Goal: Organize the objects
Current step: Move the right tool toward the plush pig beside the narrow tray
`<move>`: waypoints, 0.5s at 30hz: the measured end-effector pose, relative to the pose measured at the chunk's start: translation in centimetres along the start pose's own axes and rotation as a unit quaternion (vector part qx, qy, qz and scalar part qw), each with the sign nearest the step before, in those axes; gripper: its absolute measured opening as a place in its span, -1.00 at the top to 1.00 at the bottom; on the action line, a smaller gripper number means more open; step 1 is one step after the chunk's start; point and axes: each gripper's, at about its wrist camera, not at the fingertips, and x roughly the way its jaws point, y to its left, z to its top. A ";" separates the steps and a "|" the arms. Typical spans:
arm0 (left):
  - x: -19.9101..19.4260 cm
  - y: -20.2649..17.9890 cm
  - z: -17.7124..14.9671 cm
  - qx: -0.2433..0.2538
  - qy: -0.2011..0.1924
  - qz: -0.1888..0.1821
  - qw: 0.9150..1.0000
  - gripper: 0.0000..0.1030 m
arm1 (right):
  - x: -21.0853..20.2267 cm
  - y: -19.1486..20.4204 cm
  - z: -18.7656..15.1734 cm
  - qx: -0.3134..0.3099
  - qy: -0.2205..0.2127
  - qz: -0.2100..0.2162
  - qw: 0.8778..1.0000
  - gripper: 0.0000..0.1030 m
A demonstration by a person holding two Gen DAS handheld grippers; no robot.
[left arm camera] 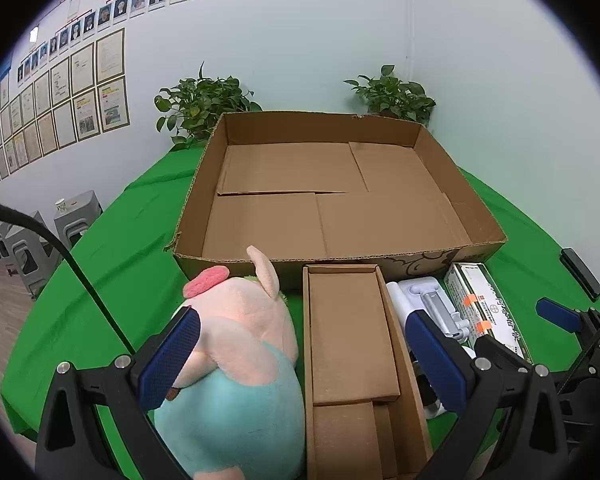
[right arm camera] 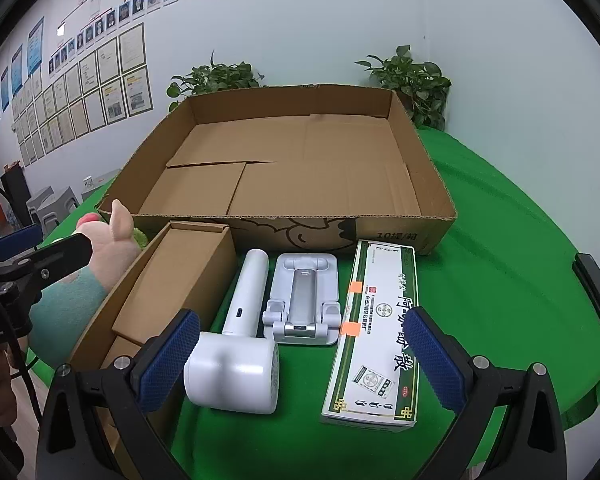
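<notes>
On green tablecloth (right arm camera: 500,240), near side of large cardboard tray (left arm camera: 380,256): five loose items, two grippers poised above.

Pose: left gripper (left arm camera: 300,360) and right gripper (right arm camera: 304,356) both tilt downward toward the tray, side by side. Surface and room: cloth-covered table; pale wall with rows of framed papers (left arm camera: 80,92); two potted plants (right arm camera: 412,80) behind the tray; grey stools (left arm camera: 76,216) at its left. Tray holds only loose cardboard sheets. Before its near wall, left to right: plush pig (left arm camera: 240,340), narrow cardboard box (left arm camera: 352,340), white handheld device (right arm camera: 240,352), folding phone stand (right arm camera: 304,300), green-edged printed carton (right arm camera: 380,340). Grippers: both jaws at full spread, blue pads clear of everything, nothing held; left straddles pig and narrow box, right hangs over the white device and carton.
</notes>
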 end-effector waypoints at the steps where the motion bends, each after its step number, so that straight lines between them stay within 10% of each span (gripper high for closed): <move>1: 0.0 0.0 0.0 0.001 0.000 0.000 1.000 -0.99 | 0.0 -0.1 0.0 0.000 0.000 0.000 1.000 -0.99; 15: 0.7 0.0 0.1 -0.003 0.000 0.003 1.000 -0.99 | 0.8 -0.2 0.1 0.001 0.004 0.001 1.000 -0.99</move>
